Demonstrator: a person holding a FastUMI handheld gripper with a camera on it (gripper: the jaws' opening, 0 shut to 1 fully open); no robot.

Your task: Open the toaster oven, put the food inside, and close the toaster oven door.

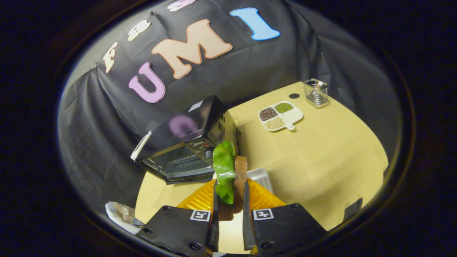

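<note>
Fingers [230, 210] grip the food [231, 175] above the orange plate [200, 198], near the toaster oven [185, 142].

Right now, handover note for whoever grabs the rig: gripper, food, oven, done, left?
Gripper: shut on the food, a green leaf against a brown slice, held upright between the fingers.
Below the food: an orange plate on the yellow table, a pale tray at its far edge.
Toaster oven: just beyond the food, tilted in this view. Its door looks dropped open, though the glare makes that hard to confirm.
Divided dish of grains and a wire basket sit far off, not involved.
Done: food picked up; door probably open.
Left: put the food inside, let go, close the door.
</note>
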